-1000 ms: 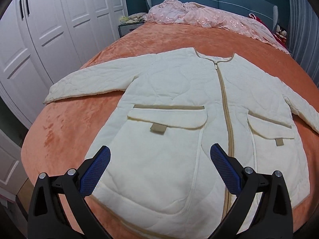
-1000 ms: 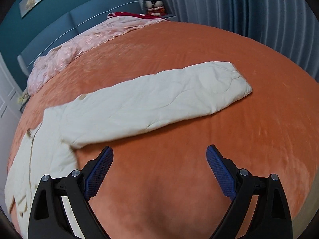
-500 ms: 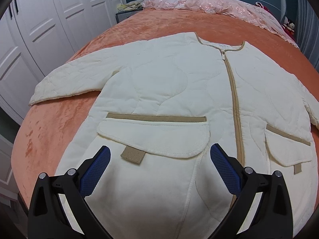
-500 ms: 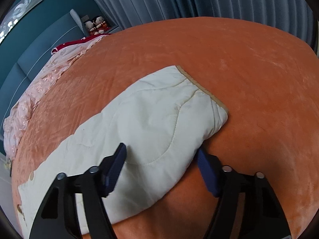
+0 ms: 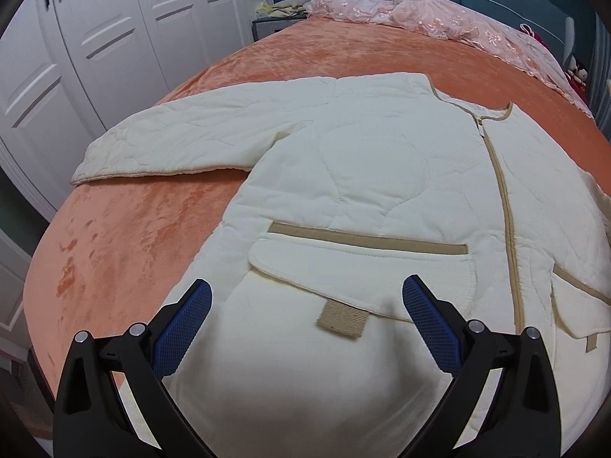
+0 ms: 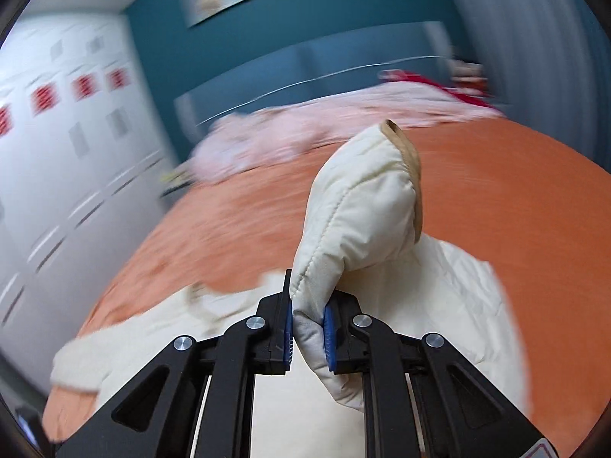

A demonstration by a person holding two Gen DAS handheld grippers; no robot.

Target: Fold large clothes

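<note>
A cream quilted jacket (image 5: 382,175) with tan zipper trim lies face up and spread flat on the orange bed. Its left sleeve (image 5: 183,141) stretches out toward the wardrobe side. My left gripper (image 5: 305,316) is open and empty, hovering over the jacket's lower front by the flap pocket (image 5: 355,263). My right gripper (image 6: 308,337) is shut on the jacket's right sleeve (image 6: 359,213) near the cuff and holds it lifted above the bed. The tan cuff edge (image 6: 410,168) sticks up. The rest of the jacket (image 6: 439,286) lies below, blurred.
The orange bedspread (image 5: 126,236) covers the whole bed. A pink quilt (image 5: 420,19) is bunched at the headboard end. White wardrobe doors (image 5: 95,49) stand along the left side. A nightstand (image 5: 271,24) sits by the bed's far left corner.
My right gripper has closed on the right sleeve cuff and lifted it up off the bed, swinging toward the jacket body. My left gripper has moved forward and left over the jacket, still open.
</note>
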